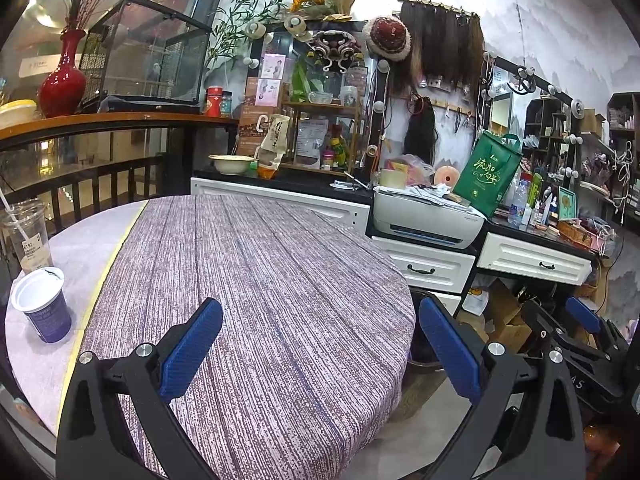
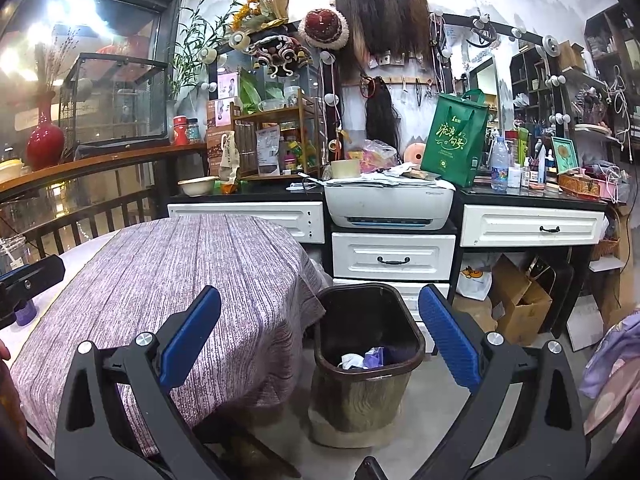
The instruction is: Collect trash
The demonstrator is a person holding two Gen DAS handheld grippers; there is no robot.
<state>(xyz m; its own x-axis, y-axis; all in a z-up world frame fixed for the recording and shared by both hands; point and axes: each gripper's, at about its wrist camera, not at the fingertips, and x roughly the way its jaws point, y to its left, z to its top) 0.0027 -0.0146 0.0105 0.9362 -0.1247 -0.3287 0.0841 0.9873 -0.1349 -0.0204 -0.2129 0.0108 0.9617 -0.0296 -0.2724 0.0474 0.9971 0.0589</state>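
A blue-and-white paper cup [image 1: 42, 304] stands open-topped on the left edge of the round table [image 1: 260, 280]. Behind it is a clear plastic cup with a straw [image 1: 26, 236]. My left gripper [image 1: 320, 344] hovers open over the purple tablecloth with nothing between its blue pads. My right gripper [image 2: 320, 340] is open and empty beside the table [image 2: 160, 280], just above a dark brown trash bin [image 2: 368, 352] on the floor. The bin holds white and purple scraps [image 2: 362, 358]. In the right wrist view the left gripper's finger [image 2: 28, 276] shows at the far left, hiding most of the blue cup [image 2: 25, 315].
White drawer units [image 2: 394, 258] with a printer [image 2: 388, 204] and a green bag [image 2: 454, 140] stand behind the bin. Cardboard boxes [image 2: 520, 300] sit under the desk at right. A dark railing [image 1: 100, 184] and a red vase [image 1: 64, 80] lie beyond the table's left side.
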